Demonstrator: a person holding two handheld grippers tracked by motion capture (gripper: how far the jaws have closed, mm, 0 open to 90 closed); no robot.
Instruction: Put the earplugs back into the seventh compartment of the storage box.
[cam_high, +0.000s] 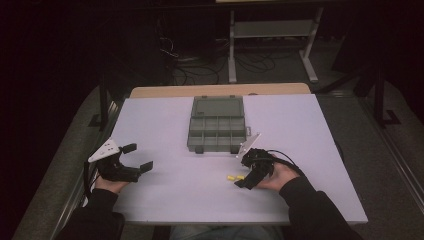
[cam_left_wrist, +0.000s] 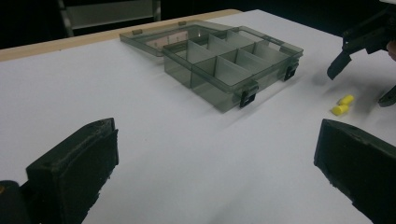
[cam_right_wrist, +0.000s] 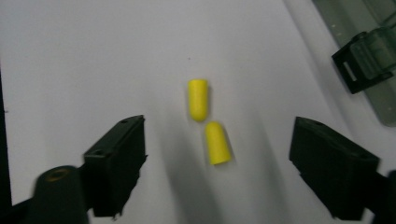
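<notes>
R gripper (cam_right_wrist: 217, 172) agape over 2 yellow earplugs (cam_right_wrist: 217, 142) — we centre on nearer one, close gently; L gripper (cam_high: 131, 158) released, idle

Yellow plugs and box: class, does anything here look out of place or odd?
Two yellow plugs lie loose on the table in front of the open box, outside its compartments. They lie tip to tip, slightly angled. The right tool stands open over them. Nothing looks spilled or damaged.

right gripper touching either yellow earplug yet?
Apart. In the right gripper view the right gripper has open jaws either side of the two yellow earplugs, with bare table between each jaw and the plugs.
</notes>
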